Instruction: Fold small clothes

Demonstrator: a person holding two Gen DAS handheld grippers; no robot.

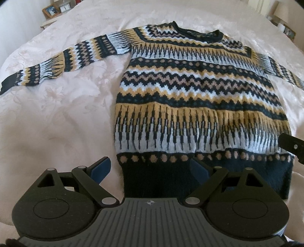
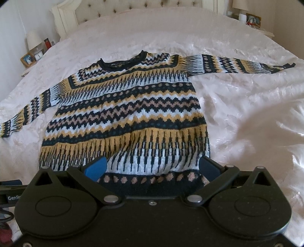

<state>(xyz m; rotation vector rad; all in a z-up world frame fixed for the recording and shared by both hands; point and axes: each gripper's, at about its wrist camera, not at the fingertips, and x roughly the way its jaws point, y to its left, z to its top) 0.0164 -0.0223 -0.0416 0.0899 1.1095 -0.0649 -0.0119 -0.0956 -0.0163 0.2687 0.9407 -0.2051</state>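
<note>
A knitted sweater (image 1: 199, 91) with navy, yellow, white and tan zigzag bands lies flat, front up, on the bed, both sleeves spread sideways. In the left wrist view its left sleeve (image 1: 62, 62) stretches far left. My left gripper (image 1: 149, 161) is open over the left end of the dark hem (image 1: 157, 180), blue pads either side of it. The sweater (image 2: 129, 114) shows in the right wrist view too, with my right gripper (image 2: 153, 159) open over the hem's right end (image 2: 152, 182). Nothing is gripped. The right gripper's finger (image 1: 292, 147) shows at the left view's right edge.
A pale pink satin bedspread (image 2: 247, 117) covers the whole bed, wrinkled to the right of the sweater. A tufted headboard (image 2: 180, 3) is at the far end. Bedside tables hold a photo frame (image 2: 27, 58), a lamp (image 2: 33, 39) and small items (image 2: 252, 20).
</note>
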